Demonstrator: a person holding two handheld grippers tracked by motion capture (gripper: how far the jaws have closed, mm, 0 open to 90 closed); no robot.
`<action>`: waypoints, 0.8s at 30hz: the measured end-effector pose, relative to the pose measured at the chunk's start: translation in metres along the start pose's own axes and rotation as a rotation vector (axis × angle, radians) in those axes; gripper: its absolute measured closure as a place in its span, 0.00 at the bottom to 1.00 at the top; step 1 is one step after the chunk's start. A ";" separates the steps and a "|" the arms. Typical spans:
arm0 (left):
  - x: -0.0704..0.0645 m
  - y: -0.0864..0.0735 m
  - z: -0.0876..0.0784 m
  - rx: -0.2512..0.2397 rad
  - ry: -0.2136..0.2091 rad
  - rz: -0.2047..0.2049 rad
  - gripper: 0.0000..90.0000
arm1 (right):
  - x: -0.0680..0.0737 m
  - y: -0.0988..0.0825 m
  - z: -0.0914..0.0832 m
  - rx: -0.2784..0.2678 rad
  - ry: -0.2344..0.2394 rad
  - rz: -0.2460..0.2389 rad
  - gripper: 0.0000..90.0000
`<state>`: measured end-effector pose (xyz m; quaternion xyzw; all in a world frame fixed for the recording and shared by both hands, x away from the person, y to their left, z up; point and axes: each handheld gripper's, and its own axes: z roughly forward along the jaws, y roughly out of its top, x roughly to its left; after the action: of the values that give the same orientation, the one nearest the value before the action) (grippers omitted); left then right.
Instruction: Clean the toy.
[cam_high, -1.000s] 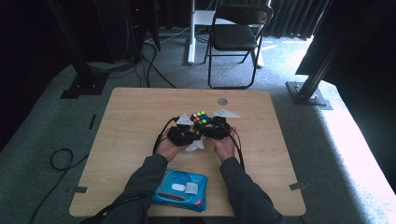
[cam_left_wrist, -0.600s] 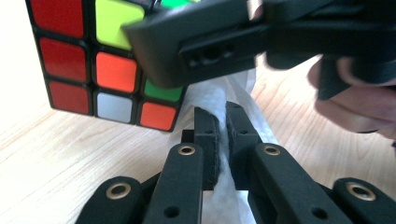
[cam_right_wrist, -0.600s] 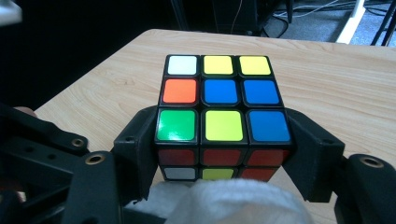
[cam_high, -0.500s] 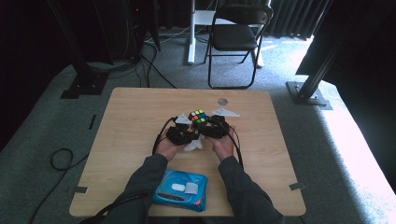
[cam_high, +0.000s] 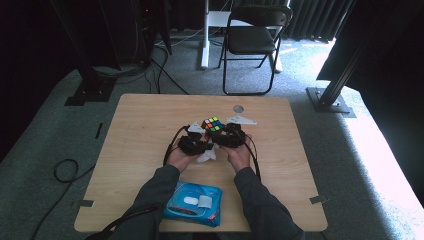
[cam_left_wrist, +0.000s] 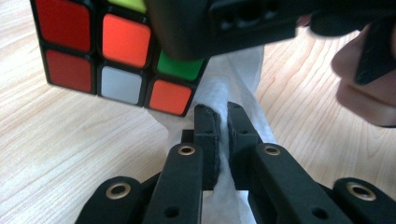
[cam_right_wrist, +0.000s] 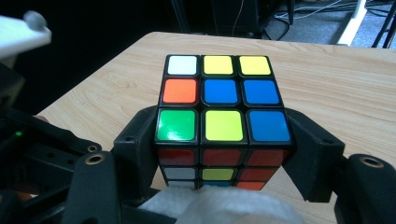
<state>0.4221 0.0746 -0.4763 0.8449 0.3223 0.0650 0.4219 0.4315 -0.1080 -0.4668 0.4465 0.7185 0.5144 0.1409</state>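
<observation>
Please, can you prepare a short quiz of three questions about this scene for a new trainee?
1. True or false: the left gripper is shut on the white wipe.
2. What does the right gripper hold between its fingers?
A. the blue wipe packet
B. the puzzle cube
C. nothing
3. On the high view, where does the blue wipe packet lie relative to the person's forearms?

Key:
1. True.
2. B, the puzzle cube.
3. Between them, near the table edge closest to the person.

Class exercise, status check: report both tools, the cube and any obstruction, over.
Left tool shut on white wipe. Right tool shut on puzzle cube. Wipe pressed under cube. Nothing obstructing.
</observation>
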 end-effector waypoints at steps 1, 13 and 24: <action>-0.001 0.001 -0.001 -0.004 -0.003 0.001 0.95 | 0.000 0.000 0.000 0.002 0.000 -0.001 0.38; -0.009 0.009 -0.009 -0.054 -0.020 0.021 0.95 | 0.002 -0.004 0.004 0.014 0.001 0.001 0.38; -0.009 0.009 -0.007 -0.057 -0.021 0.021 0.95 | 0.002 -0.002 0.002 0.005 0.002 0.002 0.38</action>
<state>0.4164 0.0699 -0.4629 0.8365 0.3071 0.0698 0.4483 0.4307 -0.1056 -0.4695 0.4469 0.7195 0.5132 0.1386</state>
